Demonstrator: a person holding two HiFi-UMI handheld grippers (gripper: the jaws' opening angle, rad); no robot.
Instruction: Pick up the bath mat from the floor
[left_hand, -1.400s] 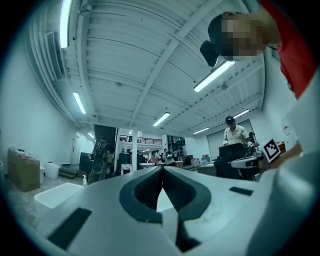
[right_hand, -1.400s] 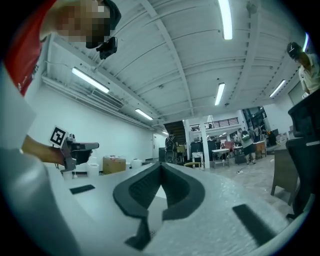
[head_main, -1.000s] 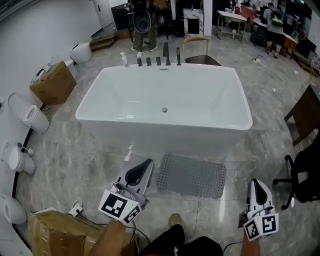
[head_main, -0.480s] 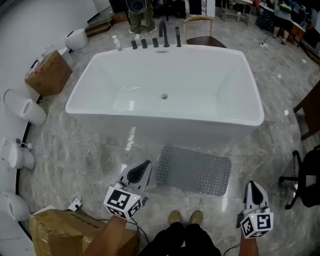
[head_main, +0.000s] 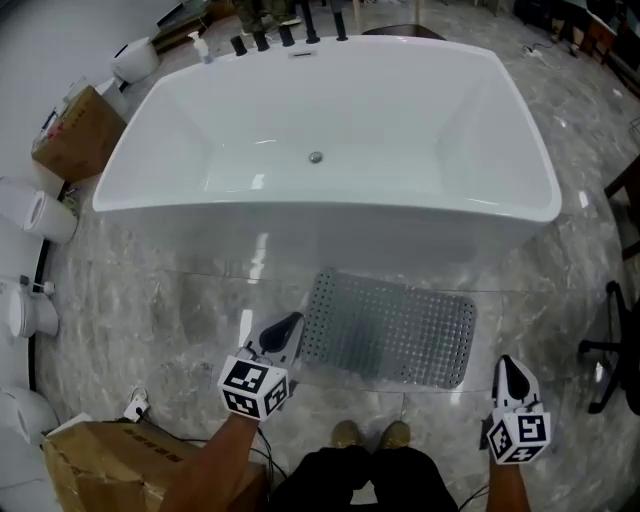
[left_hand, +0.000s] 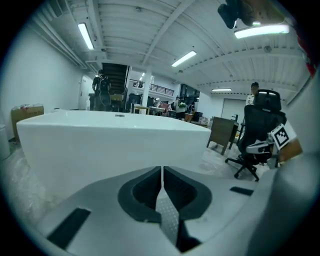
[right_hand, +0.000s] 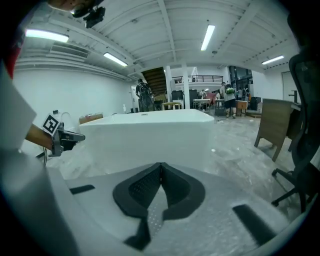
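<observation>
The grey perforated bath mat (head_main: 390, 330) lies flat on the marble floor in front of the white bathtub (head_main: 330, 208). My left gripper (head_main: 290, 322) is shut and empty, its tip right at the mat's near left edge. My right gripper (head_main: 507, 362) is also shut and empty, just right of the mat's near right corner and apart from it. In the left gripper view the closed jaws (left_hand: 162, 171) point at the tub wall (left_hand: 100, 142), with a strip of the dotted mat (left_hand: 167, 215) below them. The right gripper view shows closed jaws (right_hand: 161, 167) facing the tub (right_hand: 150, 132).
Cardboard boxes stand at the far left (head_main: 75, 130) and near left (head_main: 110, 465). White toilets (head_main: 30, 215) line the left wall. An office chair (head_main: 615, 340) stands at the right. Black taps (head_main: 290, 35) sit on the tub's far rim. The person's shoes (head_main: 370, 435) are just behind the mat.
Both grippers have dropped towards the floor and the head has leaned closer over the tub. The left gripper's tip now reaches the mat's left edge. Both jaws stayed shut.
</observation>
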